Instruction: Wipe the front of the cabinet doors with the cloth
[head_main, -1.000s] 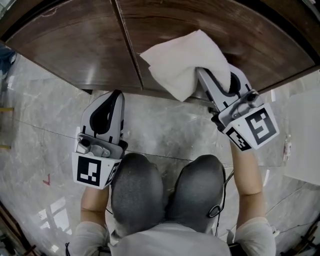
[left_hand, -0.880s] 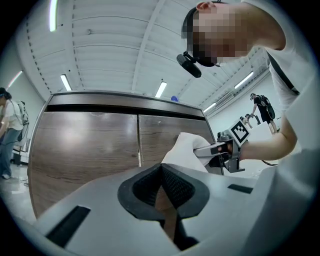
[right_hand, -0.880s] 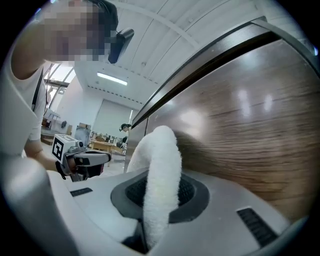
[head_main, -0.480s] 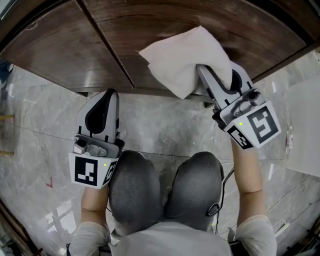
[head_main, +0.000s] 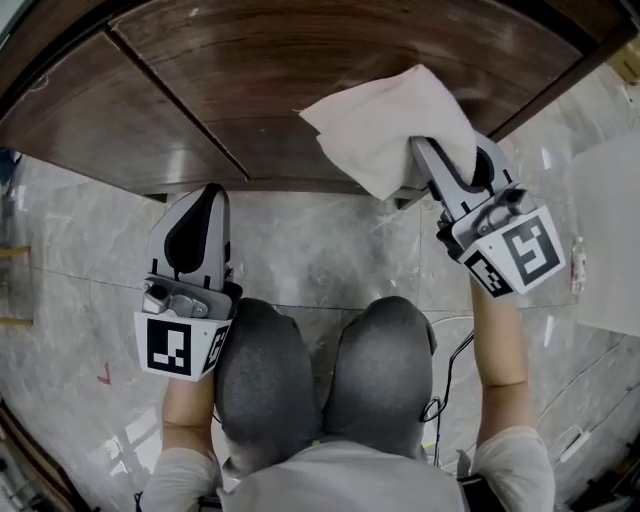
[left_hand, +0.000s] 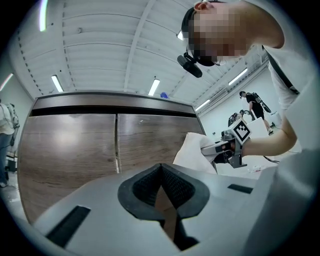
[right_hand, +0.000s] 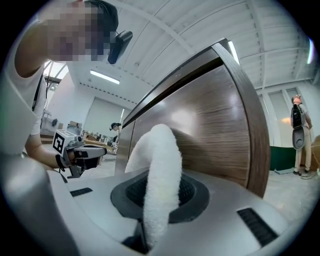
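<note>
Mid-wipe on the right-hand cabinet door (head_main: 330, 70). Holding the cloth (head_main: 385, 125) clamped in the jaws of the right gripper (head_main: 430, 160), spread against the door front. Parking the left gripper (head_main: 200, 200) clear of the doors, jaws closed on nothing. Next: sweep the cloth toward the seam (head_main: 180, 110), pressing flat.

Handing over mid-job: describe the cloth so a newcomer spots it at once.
Find the dark wood cabinet across the top of the head view and take the door right of the seam. Over its front is the cloth, clamped in the right gripper: the only white, crumpled thing against brown wood.
</note>
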